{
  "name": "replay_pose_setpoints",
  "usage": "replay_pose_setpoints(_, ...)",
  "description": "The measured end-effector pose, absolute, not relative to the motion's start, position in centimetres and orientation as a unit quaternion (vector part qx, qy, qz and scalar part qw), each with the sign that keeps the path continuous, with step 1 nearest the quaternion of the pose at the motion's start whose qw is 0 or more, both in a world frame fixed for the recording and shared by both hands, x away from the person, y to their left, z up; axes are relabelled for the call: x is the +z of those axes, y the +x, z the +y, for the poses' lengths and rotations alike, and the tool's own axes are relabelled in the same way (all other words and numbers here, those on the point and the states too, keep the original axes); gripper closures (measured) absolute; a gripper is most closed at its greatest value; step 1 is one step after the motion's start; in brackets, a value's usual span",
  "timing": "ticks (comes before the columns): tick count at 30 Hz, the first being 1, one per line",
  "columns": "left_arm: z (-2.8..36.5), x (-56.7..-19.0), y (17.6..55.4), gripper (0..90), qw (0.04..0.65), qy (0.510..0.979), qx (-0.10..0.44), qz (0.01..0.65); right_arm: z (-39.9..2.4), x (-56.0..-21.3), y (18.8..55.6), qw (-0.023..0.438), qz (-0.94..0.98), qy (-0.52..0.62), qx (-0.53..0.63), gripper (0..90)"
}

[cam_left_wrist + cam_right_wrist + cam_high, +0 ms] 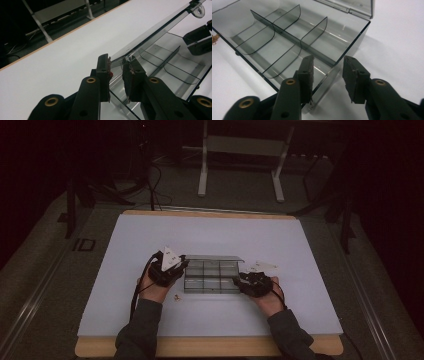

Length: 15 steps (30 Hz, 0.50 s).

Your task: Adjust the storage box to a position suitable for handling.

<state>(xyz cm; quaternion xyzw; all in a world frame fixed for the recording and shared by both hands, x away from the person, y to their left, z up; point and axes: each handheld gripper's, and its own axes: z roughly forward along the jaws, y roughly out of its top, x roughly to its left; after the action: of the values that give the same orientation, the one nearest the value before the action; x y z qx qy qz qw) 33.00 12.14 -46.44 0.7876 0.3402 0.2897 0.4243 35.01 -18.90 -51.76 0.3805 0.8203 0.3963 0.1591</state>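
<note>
high view – box: clear smoky plastic organizer box (212,276) with divider compartments, lid (214,258) flipped up at the far side; it sits mid-desk (150,235), a bit toward the person.
high view – hands: left hand-held gripper (181,268) at the box's left end, right hand-held gripper (240,281) at its right end, forearms coming in from the near edge.
high view – room: lots of bare desk all round; small bits (262,266) just right of the box, a tiny piece (177,297) near its front left corner.
left gripper view – grip: jaws partly apart, straddling the corner where the lid (150,32) meets the box; can't tell if the pads actually press.
right gripper view – grip: jaws spread wide either side of the box's end wall (337,72), pads not touching it, nothing held.
</note>
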Motion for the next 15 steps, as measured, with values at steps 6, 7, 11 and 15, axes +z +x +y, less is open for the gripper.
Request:
replay_pose_setpoints(6,12.12,-46.14,33.13,76.1,0.426,0.786,0.292,0.339,-18.82,-51.80,35.01,0.159,0.822,0.383,0.391,60.7)
replay_pose_setpoints(7,12.10,-46.10,33.15,76.1,0.427,0.786,0.292,0.339,-18.87,-51.80,35.03,0.158,0.822,0.383,0.391,61.2)
replay_pose_setpoints(11,12.12,-45.93,33.37,76.1,0.427,0.785,0.293,0.340,-18.91,-51.80,34.98,0.161,0.823,0.380,0.391,61.8)
replay_pose_setpoints(15,12.09,-46.02,33.84,75.9,0.424,0.785,0.291,0.344,-18.99,-51.79,34.85,0.156,0.822,0.382,0.392,61.9)
